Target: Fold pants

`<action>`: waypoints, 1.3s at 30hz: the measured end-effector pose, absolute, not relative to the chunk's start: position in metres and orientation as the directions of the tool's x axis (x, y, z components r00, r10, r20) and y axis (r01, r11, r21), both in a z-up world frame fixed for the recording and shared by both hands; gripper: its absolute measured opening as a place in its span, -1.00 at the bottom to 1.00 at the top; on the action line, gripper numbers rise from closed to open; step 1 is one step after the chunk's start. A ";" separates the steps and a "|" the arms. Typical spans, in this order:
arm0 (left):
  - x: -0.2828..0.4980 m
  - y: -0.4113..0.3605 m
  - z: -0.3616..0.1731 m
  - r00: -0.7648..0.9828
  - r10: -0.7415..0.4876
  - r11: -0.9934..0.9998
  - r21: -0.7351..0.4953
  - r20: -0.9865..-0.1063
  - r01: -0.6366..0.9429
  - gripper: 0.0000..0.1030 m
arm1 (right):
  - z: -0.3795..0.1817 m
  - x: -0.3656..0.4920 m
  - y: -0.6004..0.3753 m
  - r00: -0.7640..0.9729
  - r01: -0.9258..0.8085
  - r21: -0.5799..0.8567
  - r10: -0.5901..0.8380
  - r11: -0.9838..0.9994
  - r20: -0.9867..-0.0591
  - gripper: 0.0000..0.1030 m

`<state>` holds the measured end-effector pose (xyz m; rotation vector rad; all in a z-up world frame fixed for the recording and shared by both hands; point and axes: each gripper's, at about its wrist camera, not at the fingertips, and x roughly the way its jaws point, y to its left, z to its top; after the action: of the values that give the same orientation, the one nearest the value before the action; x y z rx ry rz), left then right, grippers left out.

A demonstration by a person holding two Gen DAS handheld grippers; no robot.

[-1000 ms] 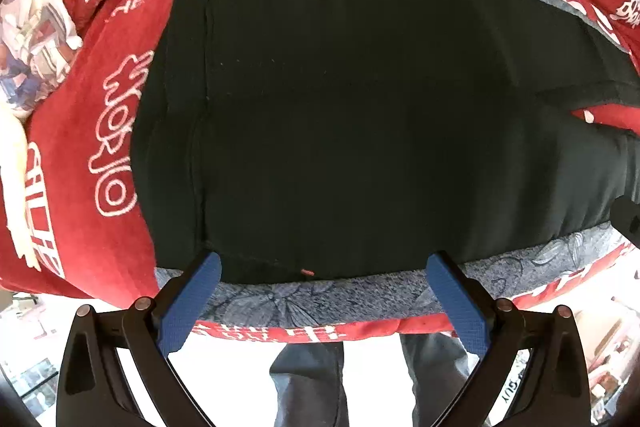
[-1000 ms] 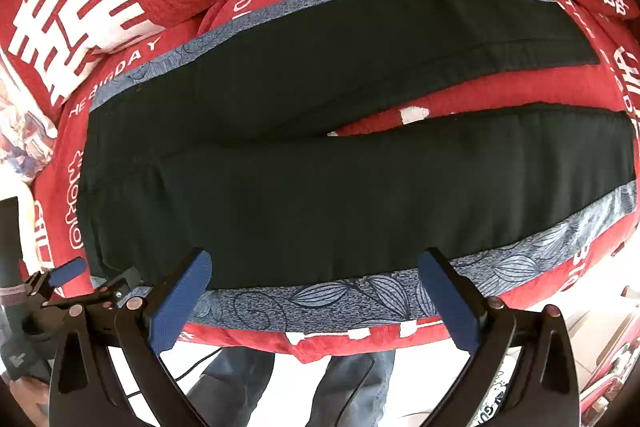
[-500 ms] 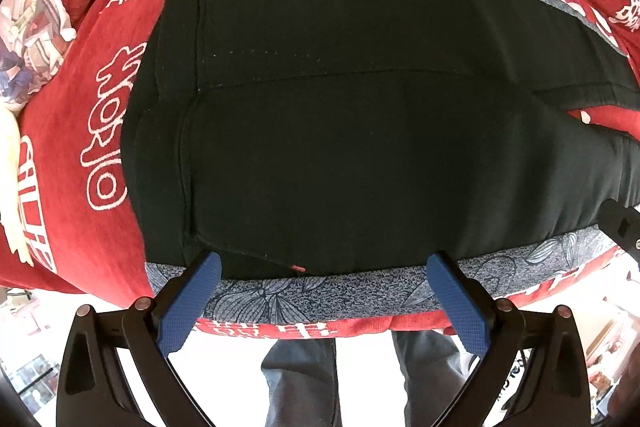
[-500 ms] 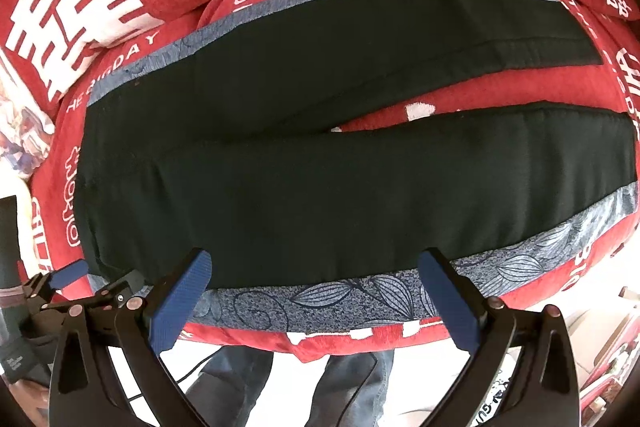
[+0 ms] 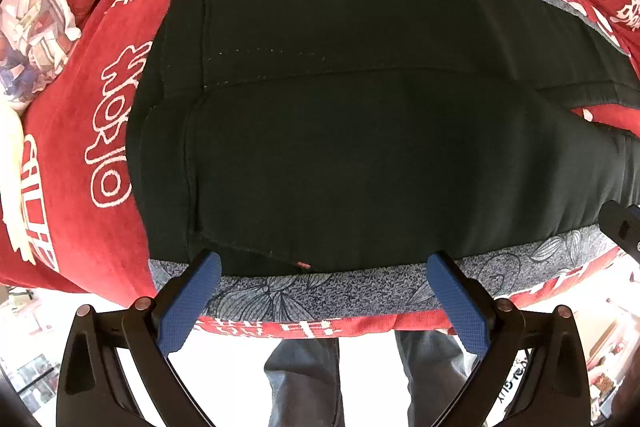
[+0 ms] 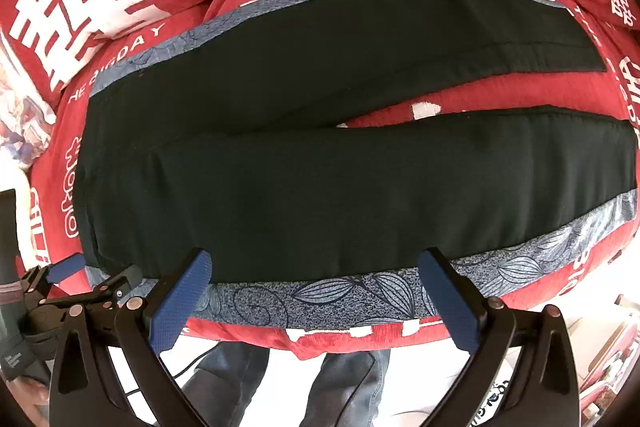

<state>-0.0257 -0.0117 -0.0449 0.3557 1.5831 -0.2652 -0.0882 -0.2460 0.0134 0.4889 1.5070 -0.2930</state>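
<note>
We see even, bright daylight-like light in both views, with soft shadows only. The black pants (image 5: pixel 360 147) are so dark that their folds almost disappear; only seams show faintly. Below the red blanket (image 5: pixel 80 211), the floor is overexposed to nearly pure white. The fisheye lens bends the blanket's edges strongly, and black corners frame each picture. Near the pants the focus is sharp; at the rim the details are smeared.
</note>
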 end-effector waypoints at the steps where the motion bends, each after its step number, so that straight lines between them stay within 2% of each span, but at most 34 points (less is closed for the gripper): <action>1: -0.025 -0.012 -0.044 -0.022 0.063 0.922 0.050 -0.998 0.385 1.00 | 0.013 -0.089 -0.246 0.055 0.476 0.126 0.114 0.870 -0.992 1.00; 32: -0.025 -0.009 -0.038 -0.004 0.049 0.923 0.044 -0.999 0.382 1.00 | 0.008 -0.086 -0.240 0.053 0.450 0.130 0.118 0.884 -0.992 1.00; 39: -0.031 -0.003 -0.026 0.049 0.047 0.935 0.061 -0.998 0.349 1.00 | -0.001 -0.087 -0.245 0.060 0.449 0.176 0.167 0.876 -0.984 1.00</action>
<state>-0.0313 -0.0034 -0.0261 0.3226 1.5120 -0.2364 -0.0868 -0.2452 -0.0005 0.5079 1.5155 -0.2275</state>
